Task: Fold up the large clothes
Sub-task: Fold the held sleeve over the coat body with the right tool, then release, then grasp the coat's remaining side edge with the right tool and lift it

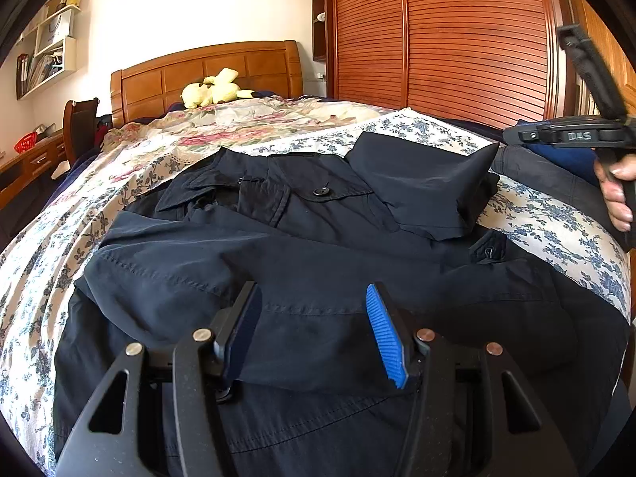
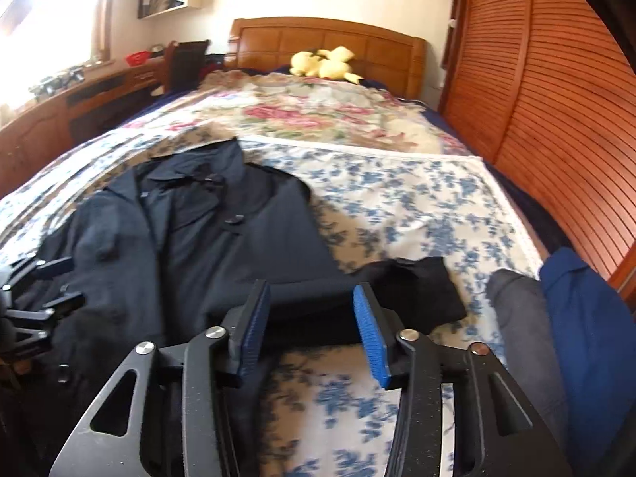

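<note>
Coat [image 1: 318,246], dark navy, sleeve folded across

A dark navy coat [image 1: 302,238] lies on a white bedspread [image 2: 417,206] with blue flowers, beyond it a cream quilt [image 2: 318,115] with pink roses, a yellow plush toy [image 2: 324,63], and an orange-brown headboard [image 2: 318,35].

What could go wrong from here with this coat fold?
The folded sleeve stands puffed on the dark coat with nothing holding it, so it may spring open. The left tool straddles a fabric ridge with jaws apart; a careless pull could drag the coat askew. The pile of other clothes lies close and could snag.
</note>
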Available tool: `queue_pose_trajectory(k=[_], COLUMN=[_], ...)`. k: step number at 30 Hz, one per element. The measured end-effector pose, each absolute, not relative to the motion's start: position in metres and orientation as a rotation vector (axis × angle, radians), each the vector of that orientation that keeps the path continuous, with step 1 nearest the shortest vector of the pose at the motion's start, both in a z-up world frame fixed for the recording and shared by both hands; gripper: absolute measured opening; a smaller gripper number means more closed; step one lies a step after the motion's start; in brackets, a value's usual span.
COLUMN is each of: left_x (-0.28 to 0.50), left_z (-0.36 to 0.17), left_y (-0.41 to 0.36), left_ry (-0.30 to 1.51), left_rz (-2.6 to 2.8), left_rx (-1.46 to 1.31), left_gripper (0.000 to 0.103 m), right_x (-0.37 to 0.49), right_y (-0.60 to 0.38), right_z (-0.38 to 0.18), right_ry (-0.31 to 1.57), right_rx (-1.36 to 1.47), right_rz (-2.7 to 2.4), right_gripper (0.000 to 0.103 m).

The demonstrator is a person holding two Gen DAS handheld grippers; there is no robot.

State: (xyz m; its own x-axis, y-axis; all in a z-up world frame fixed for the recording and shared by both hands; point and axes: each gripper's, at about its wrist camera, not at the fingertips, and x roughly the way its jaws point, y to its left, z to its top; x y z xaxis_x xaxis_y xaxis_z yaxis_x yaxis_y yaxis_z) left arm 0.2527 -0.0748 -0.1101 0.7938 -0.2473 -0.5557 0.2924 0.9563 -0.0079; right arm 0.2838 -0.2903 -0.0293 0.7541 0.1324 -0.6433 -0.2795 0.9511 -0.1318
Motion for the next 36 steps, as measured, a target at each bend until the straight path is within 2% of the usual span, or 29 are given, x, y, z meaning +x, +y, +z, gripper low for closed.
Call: queue_pose_trajectory(k=[7,14,23,28,32,33,34,35,36], left_x=[0.252,0.253,0.253,0.253,0.253,0.254,0.254,0.254,0.254], left_z=[-0.11,-0.111,-0.111,-0.111,-0.111,-0.112,-0.111,-0.112,-0.111], left_y=[-0.075,-0.075,-0.076,-0.076,-0.076,-0.076,-0.076,-0.076,-0.076], left_ry=[0.585,0.588,0.589,0.59,0.589,0.589,0.589,0.589,0.588], left_rz=[-0.291,-0.291,-0.292,-0.292,-0.292,-0.292,-0.292,-0.292,-0.291], left_rx=[0.08,0.084,0.085,0.085,0.086,0.086,0.086,0.085,0.083], left_gripper=[0.054,0.054,0.054,0.054,0.054,0.054,0.054,0.054,0.054], right_x=[0.322,0.351,0.396,0.406,0.407,0.408,0.409,0.41,0.41], right_y=[-0.33,-0.357,-0.377,-0.379,-0.372,-0.371,-0.37,-0.368,-0.365], right_z=[-0.049,-0.07,-0.119,-0.138,-0.144,-0.146,-0.149,-0.151,-0.152], right_ry=[0.732,0.771,0.915,0.951,0.959,0.965,0.974,0.988,0.996], right_rx=[-0.217,-0.215,-0.184,-0.18,-0.208,-0.214,-0.213,-0.211,-0.225], right_rz=[0.111,0.021,-0.069,-0.085,-0.085,-0.079,-0.064,-0.039,-0.018], right_gripper=[0.055,0.055,0.056,0.061,0.062,0.059,0.048,0.043,0.032])
